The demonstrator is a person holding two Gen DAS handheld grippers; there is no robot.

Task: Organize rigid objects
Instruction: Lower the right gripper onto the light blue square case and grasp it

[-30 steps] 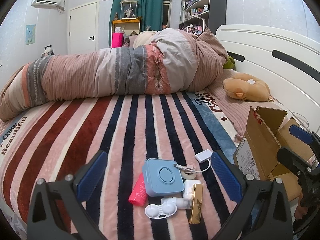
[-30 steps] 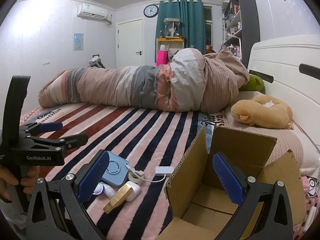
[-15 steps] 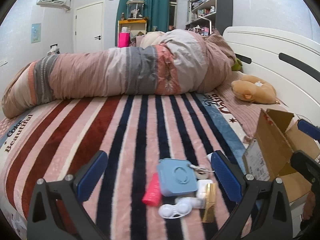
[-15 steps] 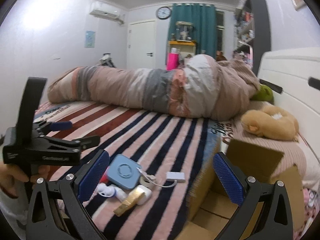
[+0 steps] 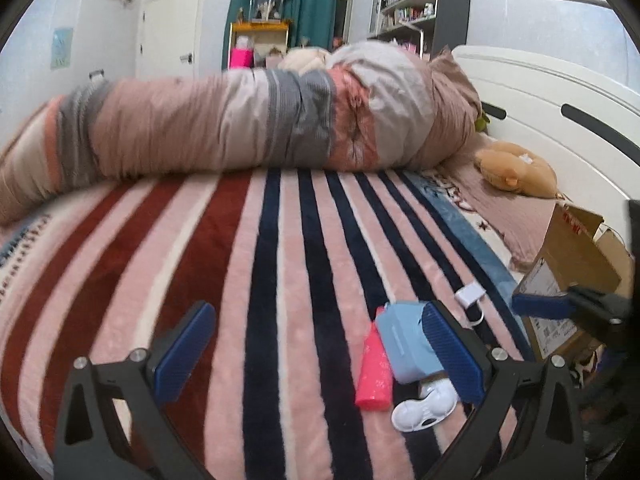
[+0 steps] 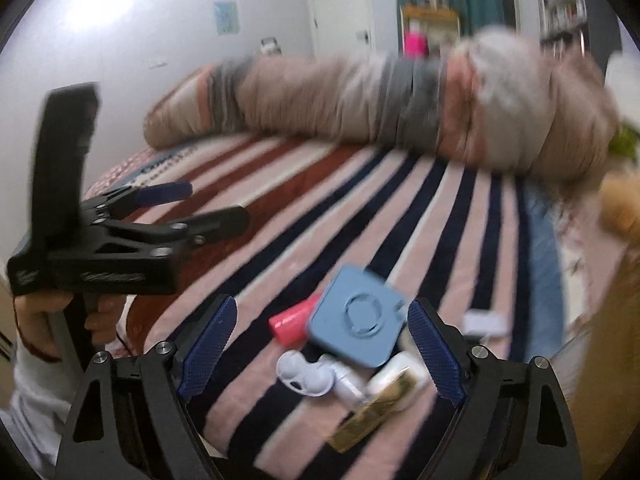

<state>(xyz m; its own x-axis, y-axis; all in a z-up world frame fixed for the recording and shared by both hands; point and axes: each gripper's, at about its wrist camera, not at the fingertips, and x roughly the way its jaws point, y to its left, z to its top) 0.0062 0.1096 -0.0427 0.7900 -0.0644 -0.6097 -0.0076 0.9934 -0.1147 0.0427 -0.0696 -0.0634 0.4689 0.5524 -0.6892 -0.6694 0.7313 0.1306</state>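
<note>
A cluster of small objects lies on the striped blanket: a blue square case (image 6: 358, 320), a pink tube (image 6: 292, 322), a white double-cup contact lens case (image 6: 306, 376), a gold bar-shaped item (image 6: 374, 416), a white earbud-style case (image 6: 396, 378) and a white adapter on a cord (image 6: 486, 324). My right gripper (image 6: 320, 356) is open and hovers over this cluster, empty. My left gripper (image 5: 316, 352) is open and empty, left of the blue case (image 5: 404, 340) and pink tube (image 5: 374, 372). It also shows in the right wrist view (image 6: 188, 212).
An open cardboard box (image 5: 572, 276) stands at the right bed edge. A rolled quilt (image 5: 248, 120) lies across the far side of the bed. A tan plush toy (image 5: 516, 170) rests by the white headboard (image 5: 560, 92).
My right gripper has swung left from over the cardboard box to above the cluster. My left gripper has shifted left, so the cluster now sits by its right finger.
</note>
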